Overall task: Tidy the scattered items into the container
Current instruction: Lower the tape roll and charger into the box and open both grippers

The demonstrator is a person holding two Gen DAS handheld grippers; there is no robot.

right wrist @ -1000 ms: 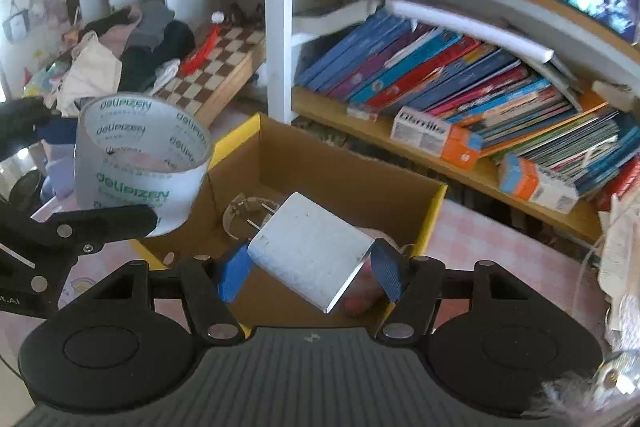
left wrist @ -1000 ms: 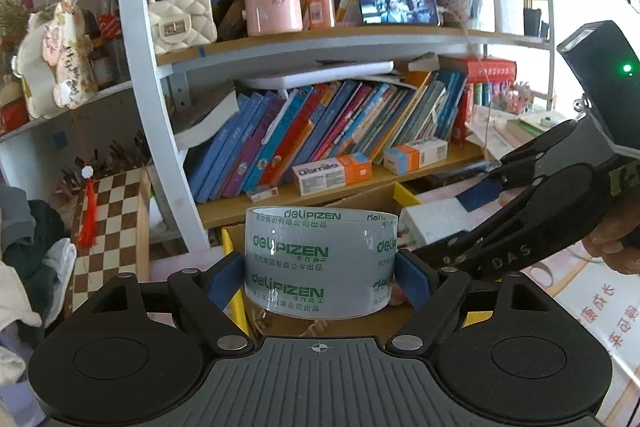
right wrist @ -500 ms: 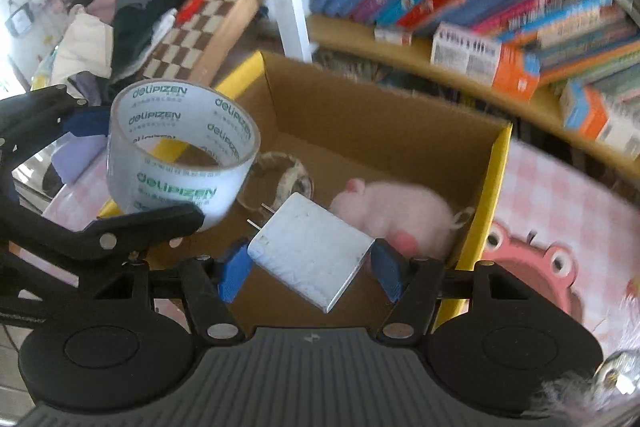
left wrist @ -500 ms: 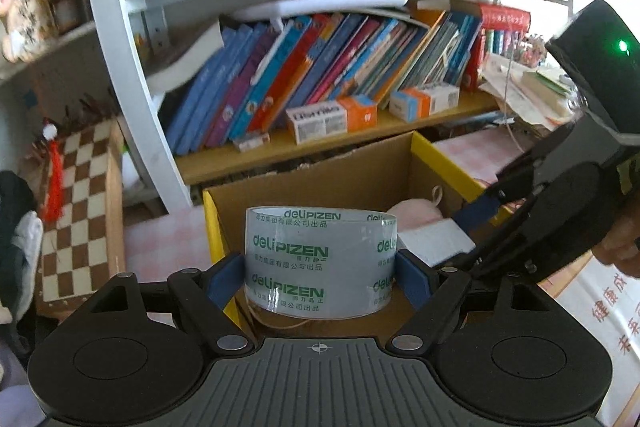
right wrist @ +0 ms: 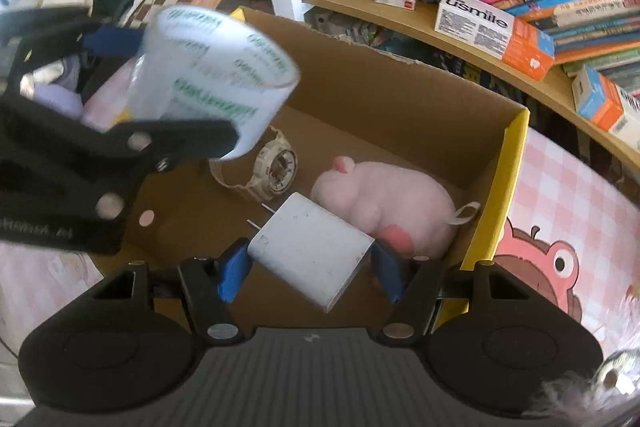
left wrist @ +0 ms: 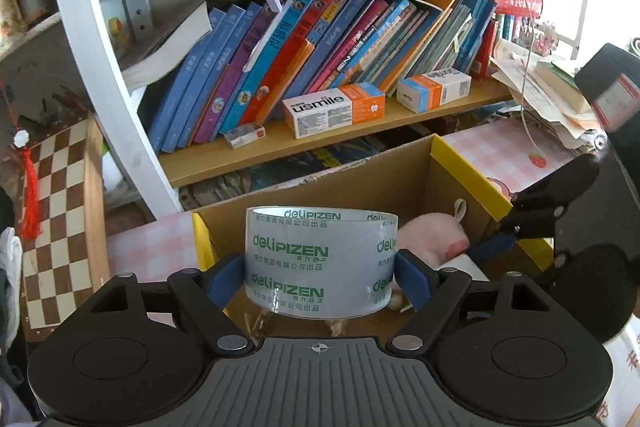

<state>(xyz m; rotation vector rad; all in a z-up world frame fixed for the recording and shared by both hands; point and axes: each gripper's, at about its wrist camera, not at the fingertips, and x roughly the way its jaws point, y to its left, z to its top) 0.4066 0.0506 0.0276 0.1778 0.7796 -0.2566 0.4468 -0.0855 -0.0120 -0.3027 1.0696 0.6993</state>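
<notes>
Left wrist view: tape roll arriving over the box, both loads now above the container.
Left gripper [left wrist: 320, 277] is holding its jaws clamped on the tape roll [left wrist: 321, 263]; the cardboard box [left wrist: 460, 171], earlier only a sliver below the shelf, is now filling the foreground, so release looks close. Right wrist view: right gripper [right wrist: 310, 267] is keeping its jaws clamped on the white charger [right wrist: 310, 259], sinking low over the box floor. Pink plush pig [right wrist: 384, 201] and a wristwatch [right wrist: 276, 167] are already lying inside, crowding the landing spots. Bookshelf [right wrist: 400, 15] is standing just behind; the left gripper's arm is crossing nearby.
</notes>
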